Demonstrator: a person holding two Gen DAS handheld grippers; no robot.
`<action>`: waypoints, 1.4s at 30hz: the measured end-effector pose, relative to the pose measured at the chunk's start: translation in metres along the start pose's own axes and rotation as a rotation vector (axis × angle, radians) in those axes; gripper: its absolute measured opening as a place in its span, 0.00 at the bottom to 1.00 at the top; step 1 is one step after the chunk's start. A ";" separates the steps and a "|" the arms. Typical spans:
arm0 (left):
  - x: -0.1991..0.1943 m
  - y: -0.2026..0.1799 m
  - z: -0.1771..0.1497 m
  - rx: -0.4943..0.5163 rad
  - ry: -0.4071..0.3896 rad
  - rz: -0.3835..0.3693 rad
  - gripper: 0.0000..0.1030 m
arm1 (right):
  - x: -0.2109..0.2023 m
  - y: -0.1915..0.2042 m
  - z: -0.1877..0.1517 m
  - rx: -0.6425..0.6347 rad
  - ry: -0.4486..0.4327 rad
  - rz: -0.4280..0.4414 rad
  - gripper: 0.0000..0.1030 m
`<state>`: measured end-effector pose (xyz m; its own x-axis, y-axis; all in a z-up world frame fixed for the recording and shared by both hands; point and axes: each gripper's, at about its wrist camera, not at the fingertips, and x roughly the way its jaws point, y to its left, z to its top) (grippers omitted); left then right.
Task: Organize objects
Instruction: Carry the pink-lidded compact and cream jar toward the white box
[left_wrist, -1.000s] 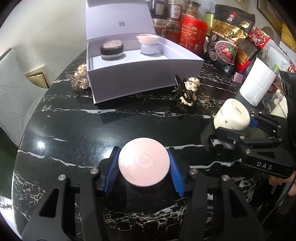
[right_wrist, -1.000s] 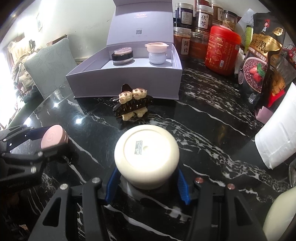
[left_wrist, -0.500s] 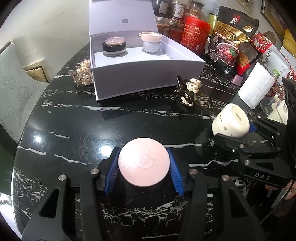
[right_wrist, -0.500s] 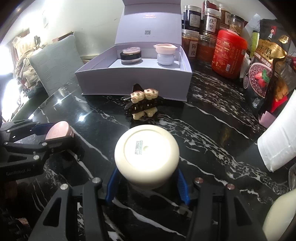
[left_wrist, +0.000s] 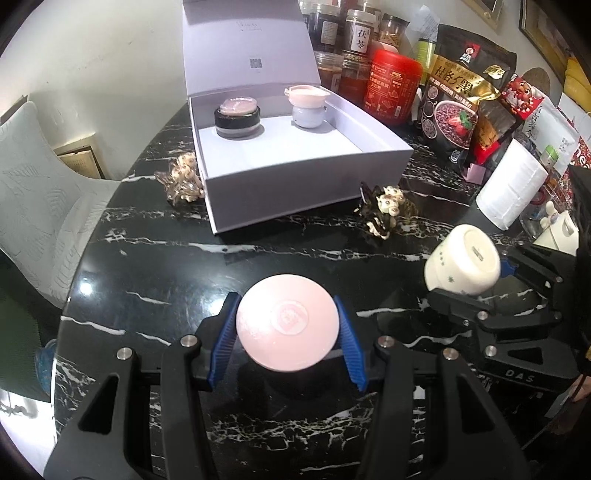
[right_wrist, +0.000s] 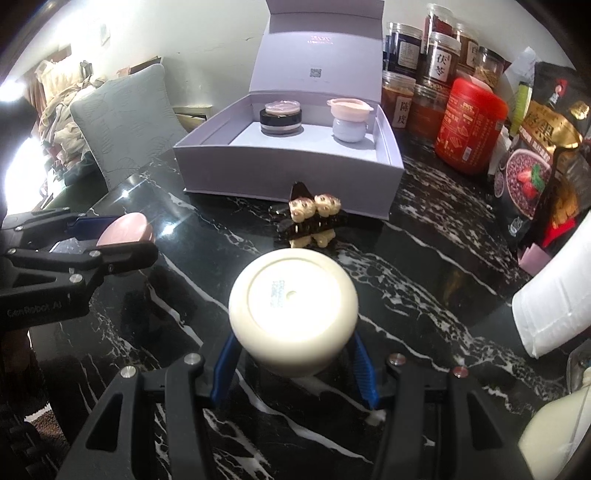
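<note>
The left gripper (left_wrist: 287, 328) clamped a pink-lidded jar (left_wrist: 287, 328); the right gripper (right_wrist: 293, 341) clamped a cream jar (right_wrist: 293, 319). At twelve o'clock stood the open lavender box (right_wrist: 288, 171), a dark hair clip (right_wrist: 310, 221) lying between. Food jars (right_wrist: 441, 62) crowded two o'clock.

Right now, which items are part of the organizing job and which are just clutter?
Job:
- pink-lidded jar, clamped in left gripper
- cream jar, clamped in right gripper
- open lilac gift box holding a black jar and a pale blue jar

Probably lying about:
- two hair clips
- red canister
- snack bags
- paper roll
</note>
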<state>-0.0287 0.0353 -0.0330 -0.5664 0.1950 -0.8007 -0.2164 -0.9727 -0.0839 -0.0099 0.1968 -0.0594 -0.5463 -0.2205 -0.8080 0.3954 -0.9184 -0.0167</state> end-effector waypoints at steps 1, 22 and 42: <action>0.000 0.001 0.001 0.000 0.002 -0.001 0.48 | -0.001 0.001 0.001 -0.004 -0.001 -0.003 0.53; -0.008 0.001 0.053 0.036 -0.023 0.043 0.48 | -0.025 0.004 0.051 -0.126 -0.069 0.001 0.53; 0.028 0.018 0.113 0.014 -0.021 0.019 0.48 | -0.002 -0.014 0.110 -0.131 -0.107 0.045 0.53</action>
<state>-0.1388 0.0375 0.0100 -0.5869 0.1793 -0.7896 -0.2164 -0.9744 -0.0604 -0.0959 0.1735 0.0070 -0.5989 -0.3005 -0.7423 0.5100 -0.8577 -0.0643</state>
